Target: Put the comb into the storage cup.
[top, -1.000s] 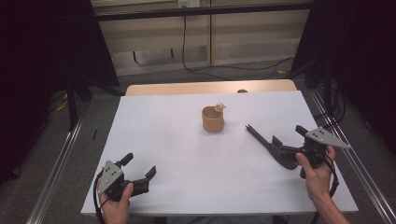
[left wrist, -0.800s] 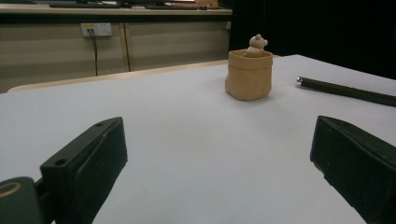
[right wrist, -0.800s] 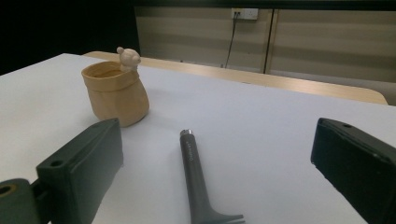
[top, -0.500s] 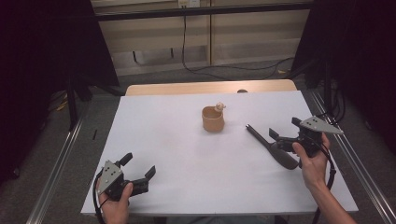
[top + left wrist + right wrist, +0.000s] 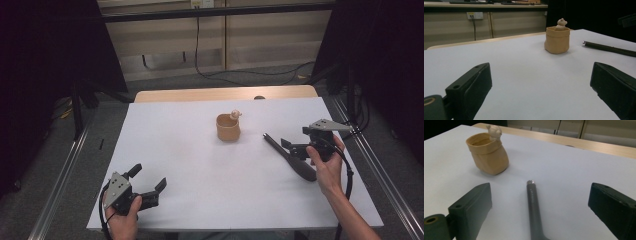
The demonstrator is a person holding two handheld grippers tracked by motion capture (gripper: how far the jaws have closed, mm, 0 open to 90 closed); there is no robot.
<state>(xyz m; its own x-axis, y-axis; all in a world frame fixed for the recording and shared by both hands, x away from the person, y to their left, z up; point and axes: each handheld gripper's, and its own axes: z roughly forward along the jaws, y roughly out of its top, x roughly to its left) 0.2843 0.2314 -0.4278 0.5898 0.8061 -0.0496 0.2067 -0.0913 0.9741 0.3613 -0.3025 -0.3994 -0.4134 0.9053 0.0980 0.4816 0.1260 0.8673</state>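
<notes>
Right hand-held gripper (image 5: pixel 295 147): jaws spread wide, holding nothing, poised over the dark tool's handle.
Dark tool (image 5: pixel 533 202): lies flat on the surface, its handle between the right jaws, untouched.
Left hand-held gripper (image 5: pixel 148 184): wide open and empty, at the near left corner.
Tan pot (image 5: pixel 228 127): upright mid-surface, a small figure on its rim, well apart from both grippers.
Surface (image 5: pixel 200 165): white sheet over a wooden top.
Room: pale panelled wall with a socket (image 5: pixel 475 15), cables, dark curtains at the sides.

Left gripper (image 5: pixel 148 181) and right gripper (image 5: pixel 288 146), jaws wide apart.
</notes>
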